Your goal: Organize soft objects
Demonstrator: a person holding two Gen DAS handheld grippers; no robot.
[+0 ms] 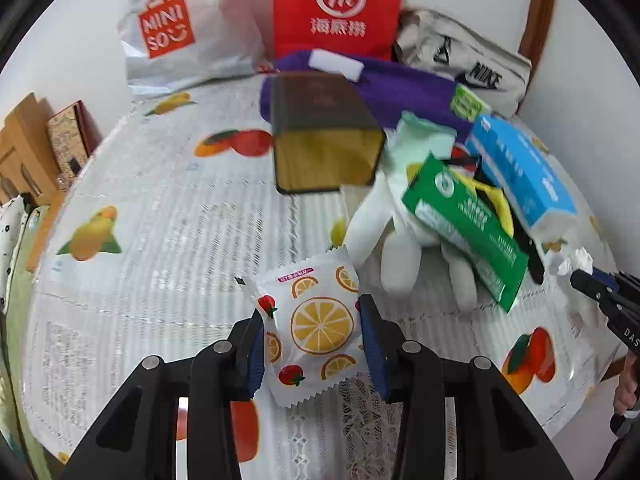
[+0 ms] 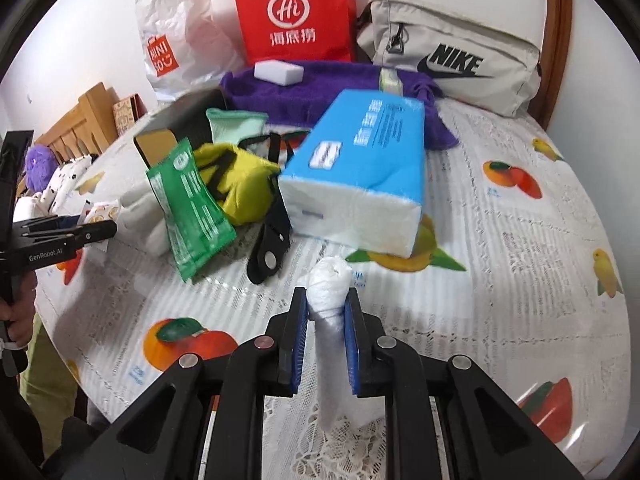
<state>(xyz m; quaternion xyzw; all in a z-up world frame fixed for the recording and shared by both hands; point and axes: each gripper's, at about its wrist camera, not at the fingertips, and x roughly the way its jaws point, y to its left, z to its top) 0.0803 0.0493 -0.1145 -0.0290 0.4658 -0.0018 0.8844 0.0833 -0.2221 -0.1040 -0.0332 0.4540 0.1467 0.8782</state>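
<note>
My left gripper (image 1: 312,312) is shut on a white snack packet (image 1: 320,344) printed with orange slices and strawberries, its blue pads on the packet's two side edges, low over the tablecloth. My right gripper (image 2: 326,294) is shut on a crumpled white tissue wad (image 2: 328,280) that sticks out past the fingertips. A pile of soft things lies beyond: a blue tissue pack (image 2: 360,172), a green packet (image 2: 188,204), a white plush toy (image 1: 384,240), a yellow cloth item (image 2: 236,176) and a purple towel (image 2: 312,88). The right gripper (image 1: 580,276) shows at the right edge of the left wrist view.
A brown box (image 1: 324,136) lies on its side mid-table. A red paper bag (image 1: 338,8), a white Miniso bag (image 1: 172,28) and a grey Nike bag (image 2: 448,52) stand along the back. A white sponge (image 2: 279,71) rests on the towel. The fruit-print tablecloth (image 2: 500,240) covers the round table.
</note>
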